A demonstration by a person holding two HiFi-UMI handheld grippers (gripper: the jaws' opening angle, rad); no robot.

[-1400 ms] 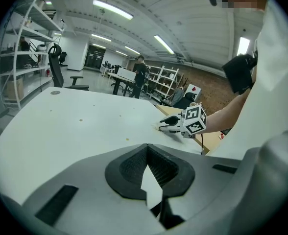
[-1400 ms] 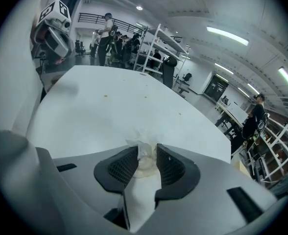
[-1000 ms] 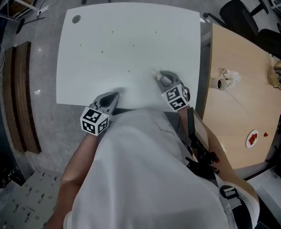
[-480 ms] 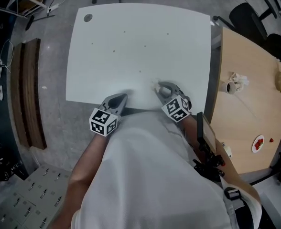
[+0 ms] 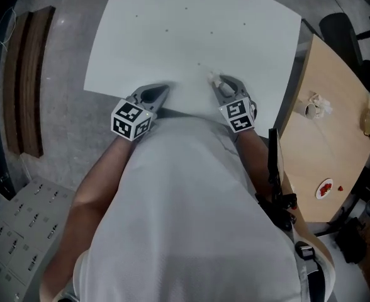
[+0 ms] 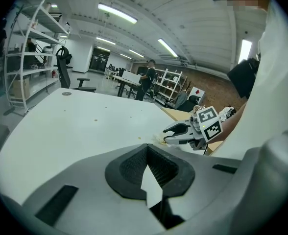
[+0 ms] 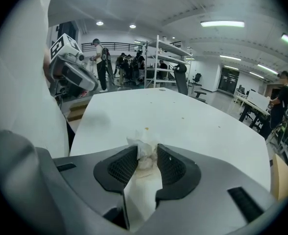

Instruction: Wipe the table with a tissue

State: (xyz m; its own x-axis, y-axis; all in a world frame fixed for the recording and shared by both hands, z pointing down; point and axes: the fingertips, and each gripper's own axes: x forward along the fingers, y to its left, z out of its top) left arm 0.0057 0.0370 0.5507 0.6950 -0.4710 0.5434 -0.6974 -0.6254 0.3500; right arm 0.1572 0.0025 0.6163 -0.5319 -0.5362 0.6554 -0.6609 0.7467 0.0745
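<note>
Tissue [image 7: 143,153] is pinched in my right gripper [image 5: 221,83], jaws a bit apart around it, and has slid sideways on the white table [image 5: 191,36] near its front edge toward my left gripper [image 5: 162,90], closed up and empty, so wiping goes on with little spots [image 7: 146,129] left.

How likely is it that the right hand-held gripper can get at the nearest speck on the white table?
Probably yes: the right hand-held gripper, clamping the tissue, sits just short of the speck, with bare table between.

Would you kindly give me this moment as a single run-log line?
right claw: shut on tissue | left claw: shut, empty | table: small specks visible
</note>
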